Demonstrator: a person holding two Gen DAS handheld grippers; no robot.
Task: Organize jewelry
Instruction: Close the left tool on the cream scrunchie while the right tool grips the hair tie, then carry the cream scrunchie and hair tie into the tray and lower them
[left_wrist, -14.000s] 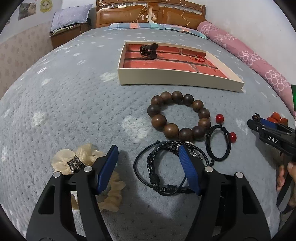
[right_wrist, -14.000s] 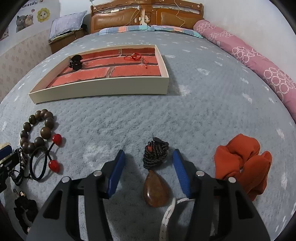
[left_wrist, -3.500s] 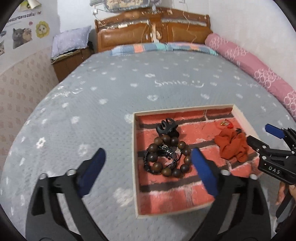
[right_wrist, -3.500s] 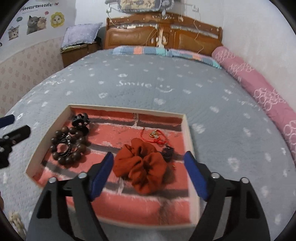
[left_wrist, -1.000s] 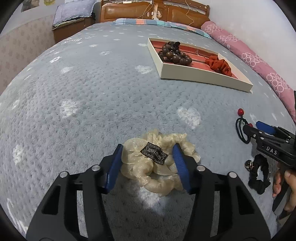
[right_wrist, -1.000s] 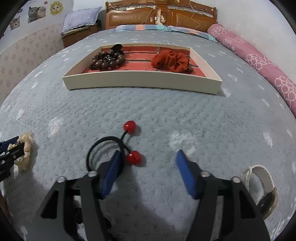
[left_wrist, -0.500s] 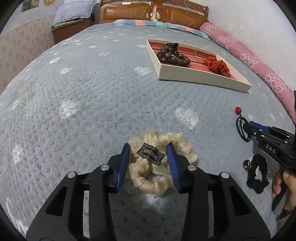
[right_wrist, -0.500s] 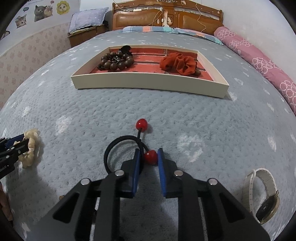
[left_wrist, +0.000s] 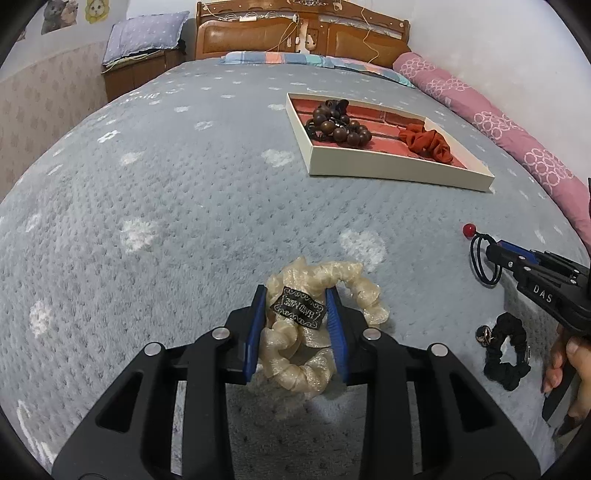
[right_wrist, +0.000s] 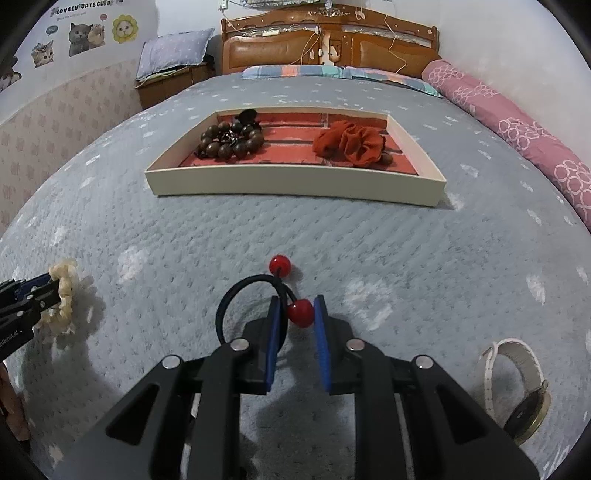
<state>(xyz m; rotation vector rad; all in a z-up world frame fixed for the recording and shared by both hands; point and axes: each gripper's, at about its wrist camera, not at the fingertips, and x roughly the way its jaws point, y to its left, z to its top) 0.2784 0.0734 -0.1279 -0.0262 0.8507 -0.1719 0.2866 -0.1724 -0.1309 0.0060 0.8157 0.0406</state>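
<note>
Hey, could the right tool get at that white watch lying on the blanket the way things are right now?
Probably not yet. The right tool is shut on the black hair tie with red beads, so its jaws are occupied. The white watch lies uncovered on the blanket beside it, so the path looks free once the tie is dropped.

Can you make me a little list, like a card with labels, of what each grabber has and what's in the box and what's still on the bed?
Left gripper: closing on the cream ruffled fabric scrunchie
Right gripper: shut on the black hair tie with red beads
Cream shallow tray: brown wooden bead bracelet, orange fabric scrunchie
On the grey blanket: black scrunchie, white-strapped wristwatch
</note>
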